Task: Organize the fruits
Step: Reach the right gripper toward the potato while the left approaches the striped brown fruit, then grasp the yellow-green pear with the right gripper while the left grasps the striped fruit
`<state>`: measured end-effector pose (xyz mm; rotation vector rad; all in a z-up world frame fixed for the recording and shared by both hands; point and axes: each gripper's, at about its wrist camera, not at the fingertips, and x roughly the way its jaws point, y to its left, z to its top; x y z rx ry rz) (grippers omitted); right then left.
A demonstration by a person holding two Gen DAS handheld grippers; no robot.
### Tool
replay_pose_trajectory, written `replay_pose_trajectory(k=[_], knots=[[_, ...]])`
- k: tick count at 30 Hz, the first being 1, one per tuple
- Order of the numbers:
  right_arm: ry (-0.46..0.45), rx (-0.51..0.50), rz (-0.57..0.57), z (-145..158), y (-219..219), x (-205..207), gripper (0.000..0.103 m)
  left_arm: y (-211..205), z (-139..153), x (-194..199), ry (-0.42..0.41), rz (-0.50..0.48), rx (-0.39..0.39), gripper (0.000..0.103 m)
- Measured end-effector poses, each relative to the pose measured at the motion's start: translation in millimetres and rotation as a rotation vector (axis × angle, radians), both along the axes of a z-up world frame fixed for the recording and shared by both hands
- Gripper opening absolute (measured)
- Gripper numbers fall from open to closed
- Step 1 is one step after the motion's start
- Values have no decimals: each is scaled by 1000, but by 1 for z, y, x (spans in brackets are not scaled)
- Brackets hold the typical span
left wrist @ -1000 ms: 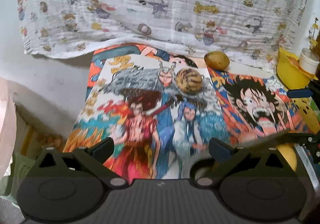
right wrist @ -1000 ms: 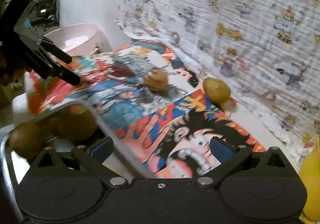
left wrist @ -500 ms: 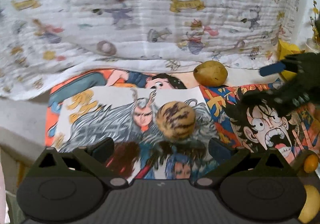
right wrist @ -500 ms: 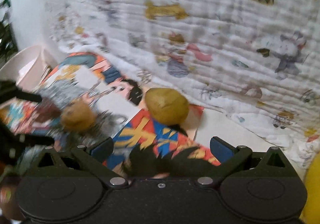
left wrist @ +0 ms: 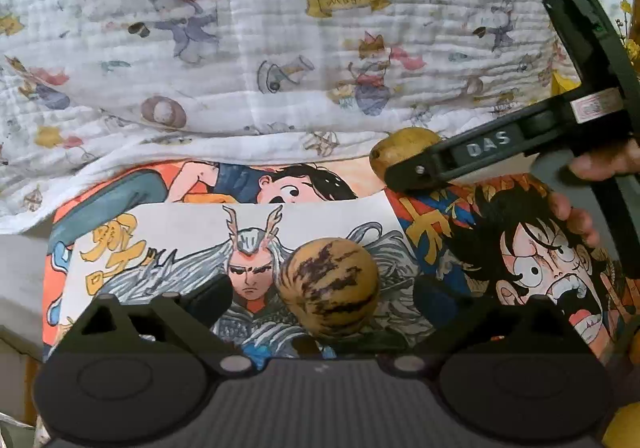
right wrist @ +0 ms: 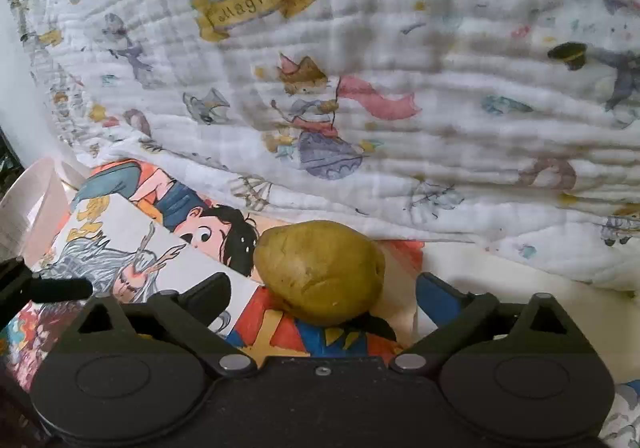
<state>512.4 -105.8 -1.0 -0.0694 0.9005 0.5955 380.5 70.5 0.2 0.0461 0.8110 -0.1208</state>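
Cartoon-print cloth [left wrist: 520, 248], striped fruit [left wrist: 328, 288] between spread left tongs [left wrist: 322, 290] — pear [right wrist: 320, 272] between spread right tongs [right wrist: 322, 288]

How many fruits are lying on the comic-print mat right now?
2. A striped round fruit sits mid-mat between the left gripper's open jaws; a plain yellow-green fruit lies by the blanket, between the right gripper's open jaws. Others may be hidden.

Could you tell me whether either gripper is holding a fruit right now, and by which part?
Nothing is held: left gripper brackets the striped fruit, right gripper the yellow-green fruit, both open.
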Motion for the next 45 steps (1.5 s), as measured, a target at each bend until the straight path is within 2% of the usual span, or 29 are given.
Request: replay_pose_trajectory(k=[14,22,31,42,45], knots=[[-24,5,-28,-8,9,2,85,-3,-9,11,6,19,-26,81],[-41,11,-35,-11,14,2,78,-2,-11,16,-7,31,-32,76],[-71,12,-42,-12,16,2,75,-3,-13,19,-21,30,-29,60],[-126,21,-12,-17,19,-2,74,-8,-13,15,-55,7,9,58],[-122,37,-12,-18,18,-2,73,-5,-12,17,-45,22,-16,58]])
